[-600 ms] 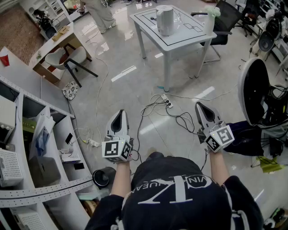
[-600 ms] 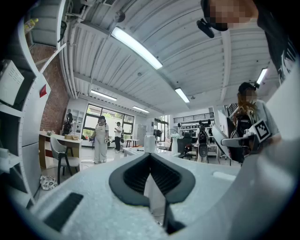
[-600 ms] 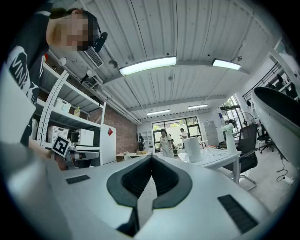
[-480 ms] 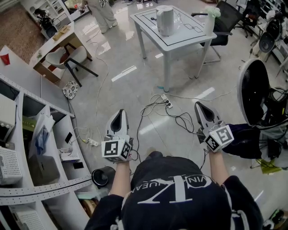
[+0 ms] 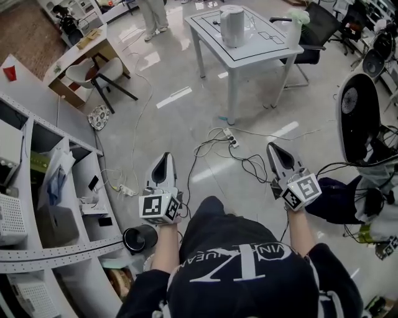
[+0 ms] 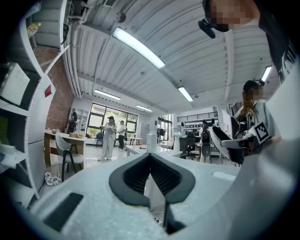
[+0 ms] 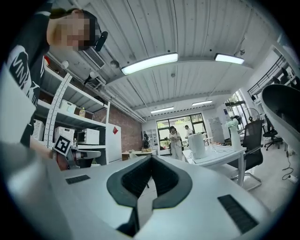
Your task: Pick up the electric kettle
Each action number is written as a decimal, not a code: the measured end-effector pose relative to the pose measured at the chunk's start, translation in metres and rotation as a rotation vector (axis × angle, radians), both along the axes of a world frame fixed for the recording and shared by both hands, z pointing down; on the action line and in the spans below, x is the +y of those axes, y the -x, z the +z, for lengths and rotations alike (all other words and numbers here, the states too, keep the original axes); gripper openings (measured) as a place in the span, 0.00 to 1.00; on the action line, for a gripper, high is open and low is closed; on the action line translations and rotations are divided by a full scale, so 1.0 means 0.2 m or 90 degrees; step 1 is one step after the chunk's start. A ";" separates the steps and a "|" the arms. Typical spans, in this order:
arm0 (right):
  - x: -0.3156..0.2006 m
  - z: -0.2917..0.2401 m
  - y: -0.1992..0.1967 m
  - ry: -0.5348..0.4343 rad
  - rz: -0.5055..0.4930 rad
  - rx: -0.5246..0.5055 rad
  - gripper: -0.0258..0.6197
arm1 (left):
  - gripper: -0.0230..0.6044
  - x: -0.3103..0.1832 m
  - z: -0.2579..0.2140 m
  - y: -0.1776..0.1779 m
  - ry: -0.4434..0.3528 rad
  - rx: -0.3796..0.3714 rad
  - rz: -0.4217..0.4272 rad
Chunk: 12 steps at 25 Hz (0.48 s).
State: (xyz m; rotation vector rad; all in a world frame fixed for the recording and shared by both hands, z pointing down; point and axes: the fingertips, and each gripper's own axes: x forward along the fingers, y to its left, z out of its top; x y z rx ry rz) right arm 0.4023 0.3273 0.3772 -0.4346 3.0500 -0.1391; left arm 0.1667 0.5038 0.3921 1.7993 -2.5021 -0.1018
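The white electric kettle (image 5: 232, 25) stands on a white table (image 5: 267, 46) far ahead of me, across the room. It also shows small in the left gripper view as the kettle (image 6: 151, 142), and in the right gripper view as the kettle (image 7: 197, 145). My left gripper (image 5: 164, 155) and right gripper (image 5: 272, 146) are held level over the floor, well short of the table. Both are shut with nothing between the jaws. Each gripper view shows this: the left gripper (image 6: 150, 154) and the right gripper (image 7: 151, 158) have their pads meeting at the tip.
A power strip with tangled cables (image 5: 231, 141) lies on the floor between me and the table. Curved shelving (image 5: 37, 186) runs along the left and a standing fan (image 5: 360, 118) is at the right. A black office chair (image 5: 317, 25) sits behind the table, near a person (image 5: 152, 15).
Both grippers stay shut and keep their places in front of me. The head camera has shifted a little, so the shelving and fan sit slightly differently in view.
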 end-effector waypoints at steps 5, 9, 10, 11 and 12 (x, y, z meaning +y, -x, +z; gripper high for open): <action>-0.03 0.02 0.00 0.014 -0.005 -0.016 0.04 | 0.04 0.00 0.07 0.02 0.019 0.011 -0.007; -0.12 0.04 0.04 0.015 0.000 -0.007 0.10 | 0.04 -0.10 0.09 0.10 0.019 0.015 -0.001; -0.16 0.04 0.05 0.015 0.003 -0.005 0.12 | 0.04 -0.15 0.10 0.13 0.019 0.017 0.003; -0.20 0.05 0.07 0.015 0.007 -0.002 0.16 | 0.04 -0.20 0.11 0.16 0.019 0.019 0.007; -0.24 0.05 0.09 0.016 0.013 0.000 0.18 | 0.04 -0.25 0.12 0.19 0.019 0.023 0.013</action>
